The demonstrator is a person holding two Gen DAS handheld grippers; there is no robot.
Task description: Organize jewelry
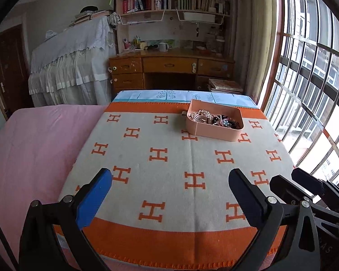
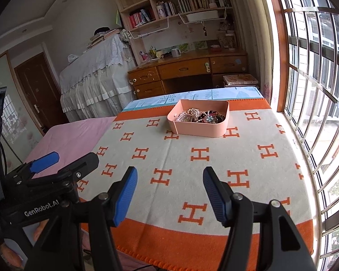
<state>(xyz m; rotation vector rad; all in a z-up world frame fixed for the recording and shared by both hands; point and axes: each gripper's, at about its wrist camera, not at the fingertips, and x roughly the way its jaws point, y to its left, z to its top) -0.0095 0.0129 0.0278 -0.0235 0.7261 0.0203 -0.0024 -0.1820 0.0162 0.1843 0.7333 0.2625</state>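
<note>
Your left gripper [image 1: 170, 181] stands spread wide over the near part of the blanket [image 1: 169, 158], nothing between its blue pads, its fingertips clear of the cloth as far as the view allows; the lower frame of the tool is cut off by the picture's bottom edge. Your right gripper [image 2: 170, 180] is likewise parted, with a narrower gap and empty, pointed across the cream blanket with orange H motifs toward the far side. The jewelry tray [image 2: 198, 131], a pink rounded box, sits on the far part of the blanket near the orange border, well apart from both tools. Its contents, the jewelry [image 2: 201, 115], read as a tangled heap: pale beaded or pearl strands on the left, dark beads and a small flower-shaped piece on the right. Individual pieces cannot be separated or counted at this size. From the left wrist view a small pale object [image 1: 183, 113] lies just beside the tray's far left corner, partly hidden by the wall; its identity cannot be told. The pink sheet [image 1: 34, 146] beside the blanket runs out of view at left. Only a fragment of your hand [image 2: 41, 228] shows beneath the left tool's body.
</note>
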